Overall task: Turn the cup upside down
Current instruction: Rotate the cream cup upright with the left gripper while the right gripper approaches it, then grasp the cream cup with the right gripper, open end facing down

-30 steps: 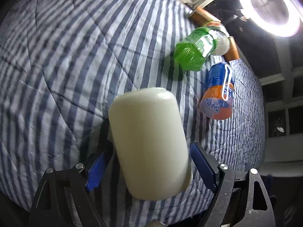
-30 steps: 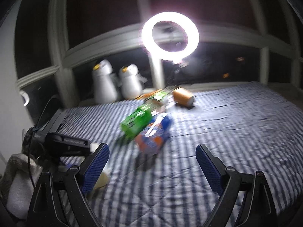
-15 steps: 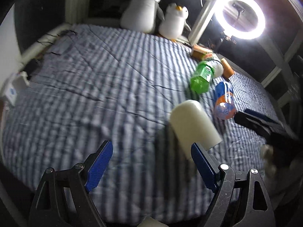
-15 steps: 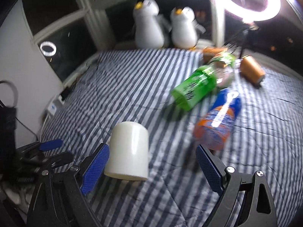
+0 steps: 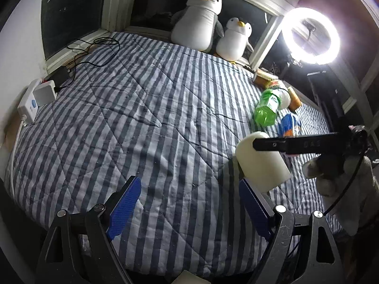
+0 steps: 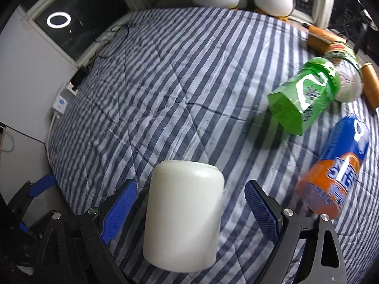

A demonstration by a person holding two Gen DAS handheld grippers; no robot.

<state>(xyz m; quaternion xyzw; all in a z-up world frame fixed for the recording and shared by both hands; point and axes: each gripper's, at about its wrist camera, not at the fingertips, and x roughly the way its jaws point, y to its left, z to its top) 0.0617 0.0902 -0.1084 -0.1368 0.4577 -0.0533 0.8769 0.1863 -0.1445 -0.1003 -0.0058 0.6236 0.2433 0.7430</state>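
A cream-white cup (image 6: 183, 215) stands upside down, closed end up, on the striped bedcover. It sits between the blue pads of my open right gripper (image 6: 189, 213), with gaps on both sides. In the left wrist view the cup (image 5: 263, 165) is at the right, partly crossed by the right gripper's black finger (image 5: 300, 144). My left gripper (image 5: 189, 206) is open and empty, drawn back to the left of the cup. It shows at the lower left of the right wrist view (image 6: 35, 187).
A green bottle (image 6: 305, 94) and an orange-and-blue bottle (image 6: 336, 168) lie to the cup's right, with a brown tube (image 6: 370, 85) and a jar behind. Two plush penguins (image 5: 206, 21) sit at the far edge. A power strip (image 5: 30, 101) and cables lie at the left. A ring light (image 5: 310, 35) glares.
My left gripper let go of the cup and drew back and to the left. My right gripper moved in low, and its open fingers now flank the upside-down cup.
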